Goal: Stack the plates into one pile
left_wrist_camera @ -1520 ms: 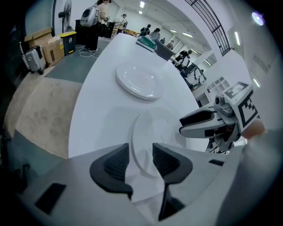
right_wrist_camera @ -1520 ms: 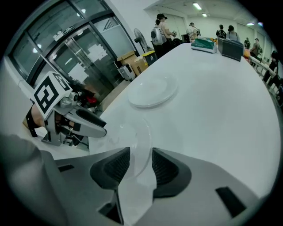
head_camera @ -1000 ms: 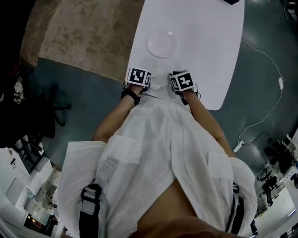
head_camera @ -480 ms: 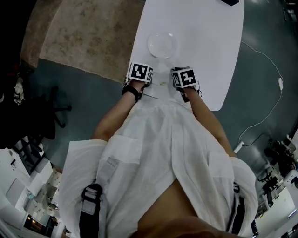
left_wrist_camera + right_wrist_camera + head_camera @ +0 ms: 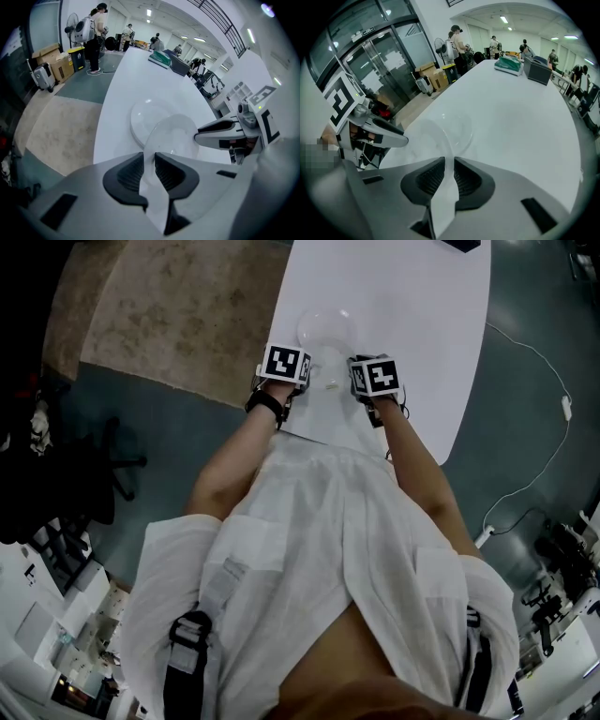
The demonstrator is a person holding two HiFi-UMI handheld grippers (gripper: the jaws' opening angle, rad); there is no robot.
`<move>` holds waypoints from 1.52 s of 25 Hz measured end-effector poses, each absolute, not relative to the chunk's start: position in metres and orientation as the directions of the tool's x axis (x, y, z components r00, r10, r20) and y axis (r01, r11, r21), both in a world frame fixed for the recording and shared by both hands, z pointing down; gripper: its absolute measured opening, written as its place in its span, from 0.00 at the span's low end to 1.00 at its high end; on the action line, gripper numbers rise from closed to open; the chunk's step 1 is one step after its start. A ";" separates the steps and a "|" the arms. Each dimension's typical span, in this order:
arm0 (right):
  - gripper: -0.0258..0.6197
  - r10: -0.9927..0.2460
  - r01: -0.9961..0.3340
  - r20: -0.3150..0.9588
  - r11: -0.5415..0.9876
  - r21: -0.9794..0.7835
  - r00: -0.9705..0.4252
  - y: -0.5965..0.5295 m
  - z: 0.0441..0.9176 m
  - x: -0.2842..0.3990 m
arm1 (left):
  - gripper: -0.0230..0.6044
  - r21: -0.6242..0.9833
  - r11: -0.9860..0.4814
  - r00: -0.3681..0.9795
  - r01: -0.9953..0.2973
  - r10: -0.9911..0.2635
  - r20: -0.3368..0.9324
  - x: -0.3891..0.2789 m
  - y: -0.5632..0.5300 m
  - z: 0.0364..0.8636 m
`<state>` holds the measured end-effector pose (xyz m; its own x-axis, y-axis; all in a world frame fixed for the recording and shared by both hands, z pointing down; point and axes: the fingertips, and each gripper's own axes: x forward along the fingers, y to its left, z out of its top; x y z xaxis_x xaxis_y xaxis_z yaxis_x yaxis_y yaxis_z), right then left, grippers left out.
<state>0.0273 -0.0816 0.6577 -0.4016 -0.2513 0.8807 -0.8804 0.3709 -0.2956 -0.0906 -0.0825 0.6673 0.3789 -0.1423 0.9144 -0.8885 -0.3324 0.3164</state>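
The left gripper (image 5: 149,164) and right gripper (image 5: 449,171) each pinch an opposite rim of one clear plate (image 5: 176,136), jaws narrow on the thin edge. The right jaws have just been closing on it. The two-sided hold likely keeps the plate level above the bench (image 5: 154,79). It hangs partly over the second plate (image 5: 139,119), which lies on the bench as the pile's base.
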 end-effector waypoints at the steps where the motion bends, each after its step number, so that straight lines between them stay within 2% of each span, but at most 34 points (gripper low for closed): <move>1: 0.17 -0.254 -0.883 0.882 0.368 -0.291 -0.397 -0.088 0.657 0.028 | 0.16 0.314 -0.333 0.377 -0.889 -0.144 0.915 -0.090 -0.089 0.666; 15: 0.17 -0.265 -0.906 0.892 0.322 -0.276 -0.366 -0.143 0.663 0.036 | 0.17 0.364 -0.270 0.404 -0.891 -0.106 0.909 -0.084 -0.144 0.674; 23: 0.17 -0.288 -0.910 0.891 0.328 -0.253 -0.351 -0.158 0.666 0.038 | 0.17 0.350 -0.293 0.399 -0.890 -0.127 0.908 -0.081 -0.162 0.676; 26: 0.21 -0.301 -0.908 0.884 0.334 -0.252 -0.356 -0.164 0.662 0.037 | 0.17 0.339 -0.315 0.398 -0.887 -0.147 0.905 -0.079 -0.169 0.673; 32: 0.24 -0.334 -0.908 0.872 0.344 -0.241 -0.358 -0.175 0.656 0.036 | 0.30 0.302 -0.371 0.391 -0.878 -0.195 0.899 -0.074 -0.181 0.669; 38: 0.24 -0.363 -0.912 0.860 0.333 -0.241 -0.360 -0.176 0.646 0.046 | 0.32 0.264 -0.407 0.388 -0.875 -0.262 0.884 -0.071 -0.193 0.650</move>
